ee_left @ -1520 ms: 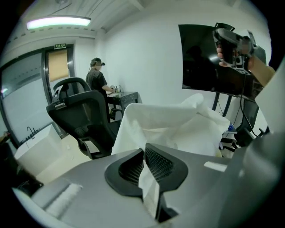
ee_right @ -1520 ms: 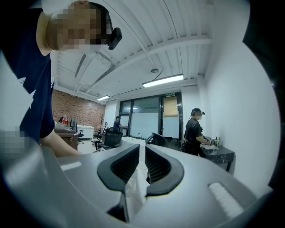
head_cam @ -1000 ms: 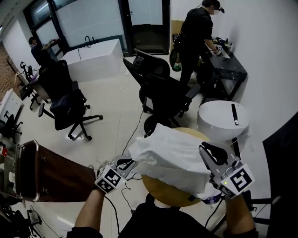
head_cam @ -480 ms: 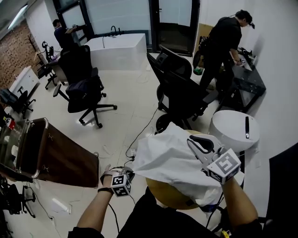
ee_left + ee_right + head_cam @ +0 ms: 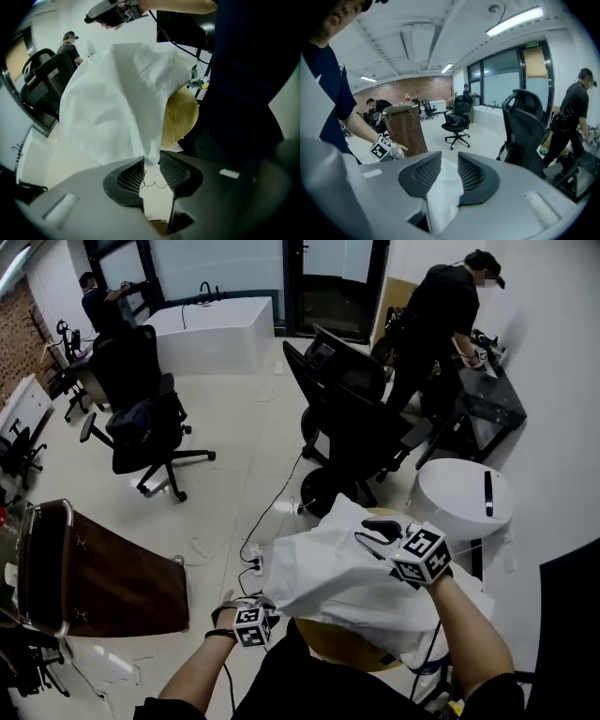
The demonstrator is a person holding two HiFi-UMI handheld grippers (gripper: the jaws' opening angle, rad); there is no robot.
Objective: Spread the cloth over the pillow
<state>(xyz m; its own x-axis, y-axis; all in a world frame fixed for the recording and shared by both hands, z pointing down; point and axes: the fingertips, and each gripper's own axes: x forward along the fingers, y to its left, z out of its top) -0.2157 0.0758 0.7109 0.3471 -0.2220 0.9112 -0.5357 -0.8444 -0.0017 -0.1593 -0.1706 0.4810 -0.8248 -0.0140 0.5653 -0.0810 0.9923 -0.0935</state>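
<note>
A white cloth lies draped over the round yellow pillow, whose front rim shows below it. My left gripper is low at the cloth's near left corner. In the left gripper view its jaws are opening, with the pinched cloth corner still between the tips and the yellow pillow beyond. My right gripper hovers over the cloth's far side. Its jaws are opening too, and a fold of cloth lies loose between the pads.
Black office chairs stand just beyond the pillow, and a white round table is at the right. A brown cabinet stands at the left. Cables trail on the floor. A person works at a far desk.
My right gripper has moved left from the cloth's right edge to above its middle. The left gripper has dropped lower, away from the cloth's edge. The cloth has settled lower over the pillow.
</note>
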